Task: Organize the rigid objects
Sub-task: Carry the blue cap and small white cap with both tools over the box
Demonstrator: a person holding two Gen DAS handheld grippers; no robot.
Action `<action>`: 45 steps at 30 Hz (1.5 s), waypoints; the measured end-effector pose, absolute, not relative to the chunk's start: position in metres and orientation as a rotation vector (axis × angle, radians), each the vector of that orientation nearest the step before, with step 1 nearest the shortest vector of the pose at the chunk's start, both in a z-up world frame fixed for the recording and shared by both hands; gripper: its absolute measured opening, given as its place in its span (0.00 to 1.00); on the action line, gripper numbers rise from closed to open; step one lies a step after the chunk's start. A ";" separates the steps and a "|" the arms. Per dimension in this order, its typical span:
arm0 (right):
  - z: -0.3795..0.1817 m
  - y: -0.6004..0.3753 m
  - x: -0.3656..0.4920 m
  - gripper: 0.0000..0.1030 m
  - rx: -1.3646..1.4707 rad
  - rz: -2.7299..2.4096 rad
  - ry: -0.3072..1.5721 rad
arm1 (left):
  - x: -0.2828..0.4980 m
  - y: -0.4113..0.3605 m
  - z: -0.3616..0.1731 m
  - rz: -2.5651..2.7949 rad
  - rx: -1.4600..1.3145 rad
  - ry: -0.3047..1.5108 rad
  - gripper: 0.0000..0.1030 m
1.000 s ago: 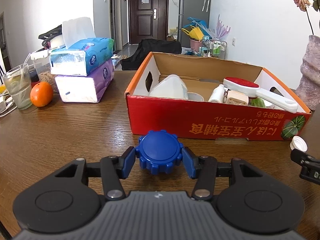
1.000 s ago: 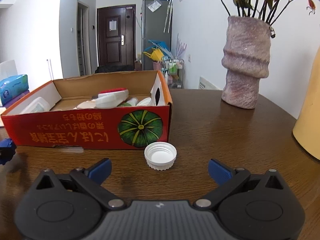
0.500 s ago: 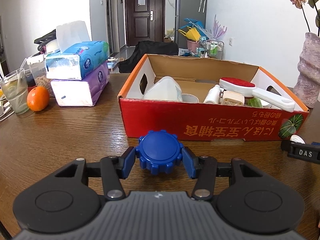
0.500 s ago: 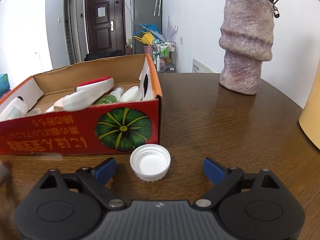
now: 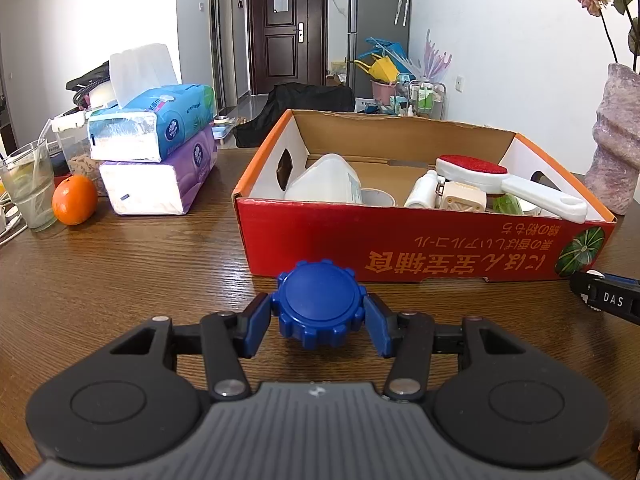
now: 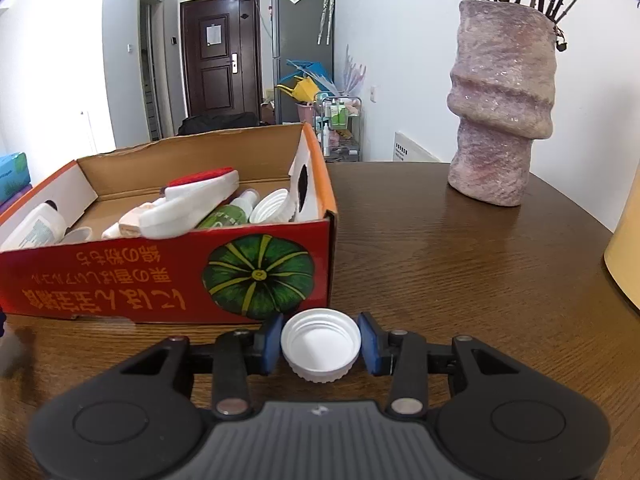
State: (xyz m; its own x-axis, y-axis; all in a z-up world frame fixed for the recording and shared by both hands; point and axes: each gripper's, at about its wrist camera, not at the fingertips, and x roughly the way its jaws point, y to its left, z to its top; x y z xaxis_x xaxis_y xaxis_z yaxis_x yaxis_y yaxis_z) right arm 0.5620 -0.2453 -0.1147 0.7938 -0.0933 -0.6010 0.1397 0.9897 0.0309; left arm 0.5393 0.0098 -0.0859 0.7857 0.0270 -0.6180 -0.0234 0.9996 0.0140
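Note:
My left gripper (image 5: 319, 322) is shut on a blue ridged cap (image 5: 318, 304), held just above the wooden table in front of the red cardboard box (image 5: 400, 248). My right gripper (image 6: 320, 346) is shut on a white bottle cap (image 6: 320, 350), open side up, near the box's right front corner (image 6: 256, 276). The box holds a white jug (image 5: 324, 180), a red-and-white brush (image 5: 500, 180), small bottles and lids. The right gripper's tip shows at the right edge of the left wrist view (image 5: 608, 300).
Stacked tissue packs (image 5: 156, 152), an orange (image 5: 75, 200) and a glass (image 5: 30, 192) stand at the left. A pink textured vase (image 6: 500, 120) stands at the right rear, and a yellow object (image 6: 628, 256) at the far right edge.
My right gripper moved forward around the white cap and closed on it. My left gripper keeps holding the blue cap and has risen slightly.

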 end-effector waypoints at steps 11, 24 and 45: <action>-0.112 -0.238 0.550 0.38 0.062 -0.125 0.617 | 0.538 0.010 -0.086 0.026 0.006 0.664 0.51; -0.107 -0.218 0.522 0.38 0.062 -0.074 0.587 | 0.525 0.004 -0.080 0.011 0.024 0.629 0.51; -0.057 -0.185 0.473 0.38 0.107 0.059 0.437 | 0.494 -0.005 -0.045 -0.031 0.019 0.516 0.51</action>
